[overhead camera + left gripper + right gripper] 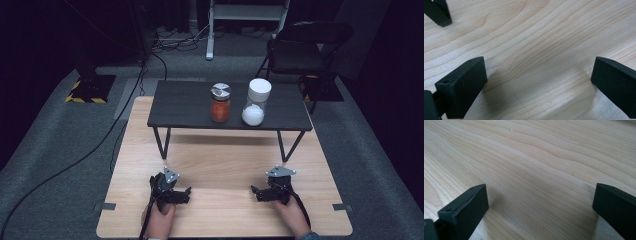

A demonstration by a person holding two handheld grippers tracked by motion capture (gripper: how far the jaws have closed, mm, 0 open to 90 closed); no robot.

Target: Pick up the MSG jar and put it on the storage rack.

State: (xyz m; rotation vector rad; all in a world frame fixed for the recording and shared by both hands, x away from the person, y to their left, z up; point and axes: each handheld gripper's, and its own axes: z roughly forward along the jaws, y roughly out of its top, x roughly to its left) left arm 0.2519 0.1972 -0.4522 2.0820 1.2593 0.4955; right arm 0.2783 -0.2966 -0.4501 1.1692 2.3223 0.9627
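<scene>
While both our black two-jaw grippers, left [186,192] and right [255,191], rest spread empty near the pale wooden worktop's [220,165] front edge, our forearms are cut off.

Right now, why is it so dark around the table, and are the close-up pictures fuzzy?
High view: light falls on the wooden table, while the room behind stays nearly black. Left gripper view: the wood grain is sharp, and soft shadows spread beside the black fingers. Right gripper view: the grain blurs slightly toward the top.
</scene>
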